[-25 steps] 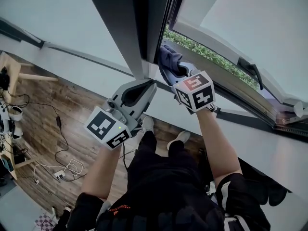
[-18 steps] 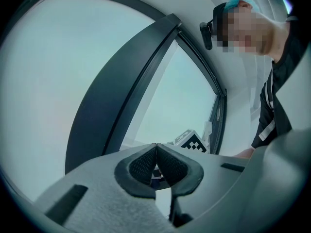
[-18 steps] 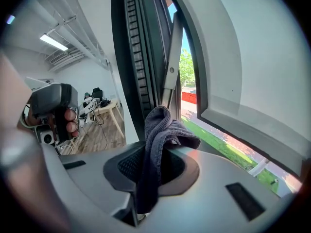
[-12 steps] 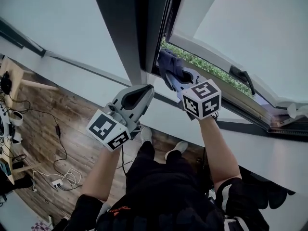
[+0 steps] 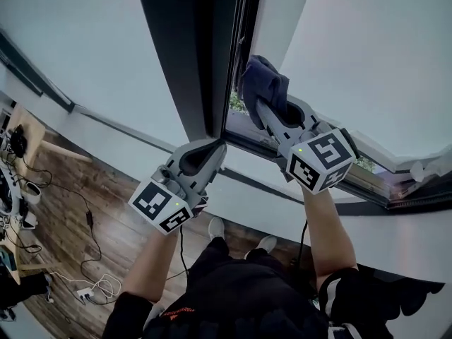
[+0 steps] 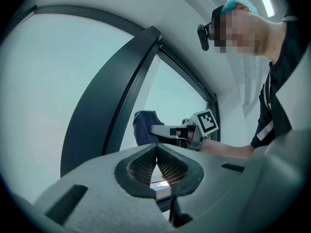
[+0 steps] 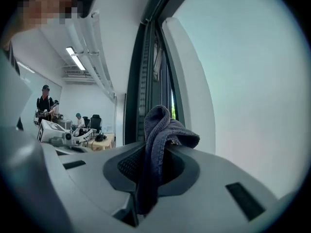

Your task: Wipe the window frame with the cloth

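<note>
**Cloth at frame; slip risk**

The right gripper (image 5: 263, 106) is clenched on the dark cloth (image 5: 265, 82), which is bunched at the edge of the window frame (image 5: 215, 55) by the open gap. The left gripper (image 5: 215, 147) is pressed together on nothing, low beside the frame. Judged risk: dragged along the edge, the loosely gathered cloth could snag, pull free and drop outside.

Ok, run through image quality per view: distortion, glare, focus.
Head view: the pale glass is washed out, while the dark window frame and cloth lose detail. Left gripper view: fisheye bows the frame, corners vignette black. Right gripper view: same fisheye; cloth folds read sharp, glass beside them blown out.
</note>
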